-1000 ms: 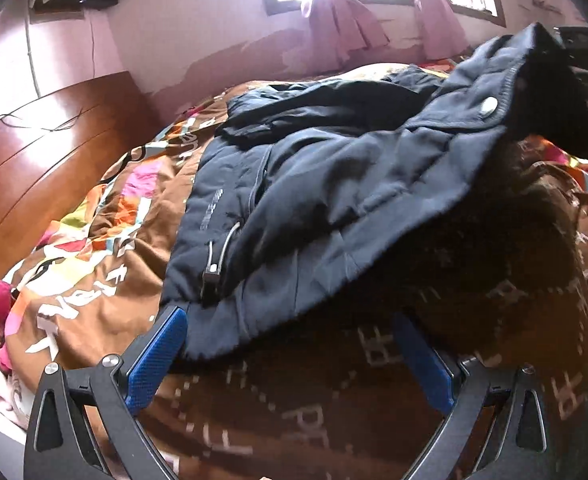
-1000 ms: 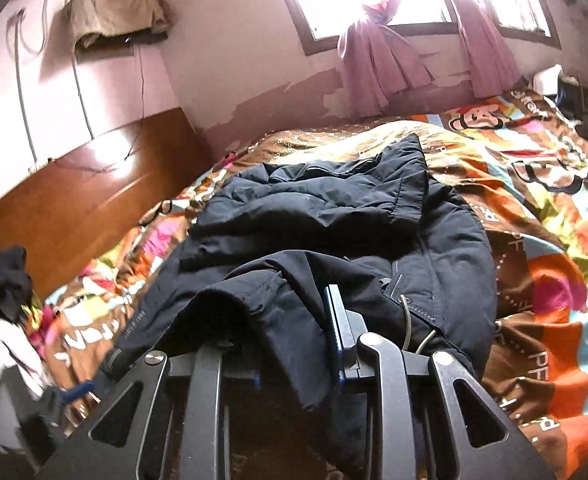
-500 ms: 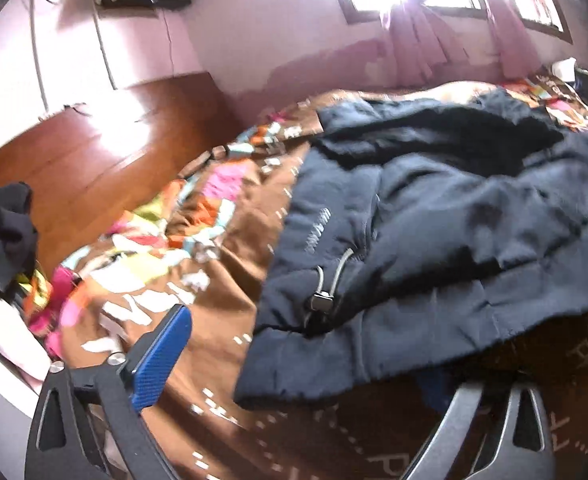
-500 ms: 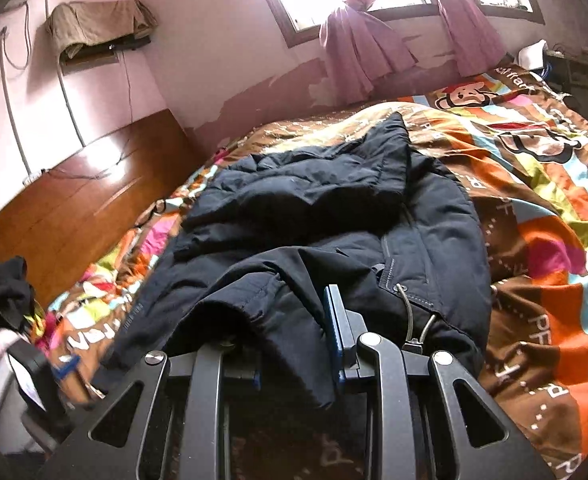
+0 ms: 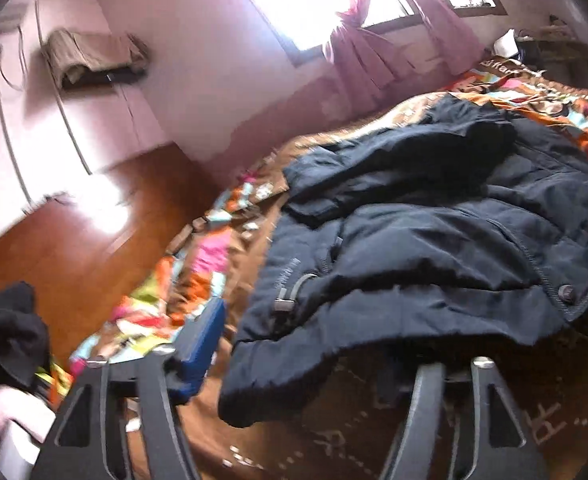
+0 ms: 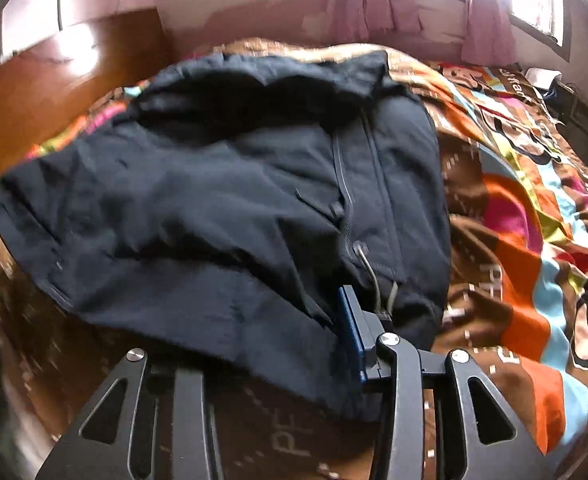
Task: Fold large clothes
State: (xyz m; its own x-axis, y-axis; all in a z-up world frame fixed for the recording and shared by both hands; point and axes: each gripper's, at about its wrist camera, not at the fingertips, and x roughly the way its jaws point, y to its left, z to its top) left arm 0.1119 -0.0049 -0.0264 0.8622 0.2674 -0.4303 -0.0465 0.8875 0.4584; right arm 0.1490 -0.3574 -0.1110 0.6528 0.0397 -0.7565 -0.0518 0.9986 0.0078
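Observation:
A dark navy padded jacket (image 5: 413,248) lies bunched on the patterned bedspread (image 5: 198,280). My left gripper (image 5: 305,344) sits at its near hem. The jaws are closing, and the hem corner hangs between them. The blue left pad (image 5: 202,340) stands just clear of the cloth; the right finger is hidden under the hem. In the right wrist view the jacket (image 6: 214,200) lies flatter, zip and drawcord to the right. My right gripper (image 6: 270,320) is opening, with the hem still draped between its fingers. Its blue right pad (image 6: 349,332) shows; the left finger is covered by cloth.
A wooden headboard (image 5: 74,248) runs along the left of the bed, with dark clothes (image 5: 6,328) piled near it. Pink curtains (image 5: 365,52) hang at a bright window behind the bed. The colourful bedspread (image 6: 513,240) stretches to the right of the jacket.
The right gripper came down and laid its raised fold of jacket on the bed, and its jaws widened. The left gripper's jaws narrowed around the hem corner as it rose and turned.

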